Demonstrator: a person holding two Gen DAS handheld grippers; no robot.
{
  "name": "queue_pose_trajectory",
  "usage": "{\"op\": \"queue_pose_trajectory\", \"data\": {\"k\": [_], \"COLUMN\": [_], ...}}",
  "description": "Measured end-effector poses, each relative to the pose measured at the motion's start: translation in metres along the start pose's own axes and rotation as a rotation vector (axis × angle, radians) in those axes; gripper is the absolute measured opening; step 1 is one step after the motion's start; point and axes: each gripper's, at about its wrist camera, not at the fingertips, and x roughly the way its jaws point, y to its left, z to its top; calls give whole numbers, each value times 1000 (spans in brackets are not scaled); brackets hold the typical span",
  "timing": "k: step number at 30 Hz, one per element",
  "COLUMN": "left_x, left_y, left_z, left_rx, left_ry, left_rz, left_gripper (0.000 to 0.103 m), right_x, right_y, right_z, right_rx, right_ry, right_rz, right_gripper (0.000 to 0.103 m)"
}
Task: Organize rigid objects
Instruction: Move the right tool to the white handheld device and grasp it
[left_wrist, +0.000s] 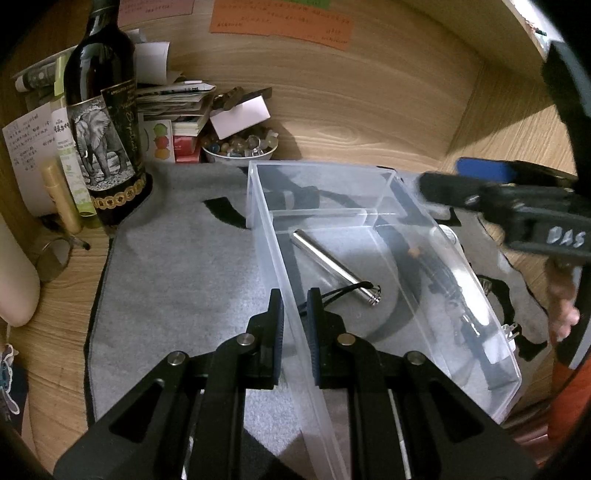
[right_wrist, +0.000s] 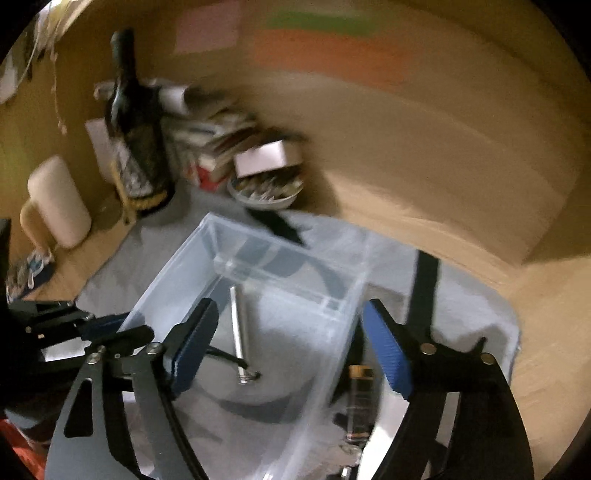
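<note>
Item, nearest: left gripper (left_wrist: 295, 314), jaws clamped on the near side wall of the clear plastic organizer box (left_wrist: 384, 192), which sits on a grey mat (left_wrist: 177, 266); the thin wall looks light, stiff and slick, so a rim pinch should steady it. Item, inside the main compartment: metal cylinder with black cord (left_wrist: 334, 266), probably rigid, smooth and prone to roll, best taken across mid-barrel. Item, farther right: right gripper (right_wrist: 291, 347), jaws apart and empty above the box, no earlier view to compare.
</note>
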Motion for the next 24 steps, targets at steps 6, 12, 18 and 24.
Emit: {"op": "queue_pose_trajectory", "data": {"k": [6, 12, 18, 24], "left_x": [1, 1, 1, 1], "left_y": [-1, -1, -2, -2], "left_z": [0, 0, 0, -1], "left_rx": [13, 12, 15, 12], "left_ry": [3, 9, 18, 20], "left_rz": [8, 7, 11, 17], "left_gripper": [13, 13, 13, 13], "right_x": [-26, -35, -20, 7], "right_y": [-40, -83, -106, -96], "right_z": [-13, -35, -62, -76], "right_rx": [55, 143, 195, 184], "right_ry": [-36, -9, 68, 155], "right_rz": [-100, -194, -194, -113], "right_gripper": [81, 81, 78, 41]}}
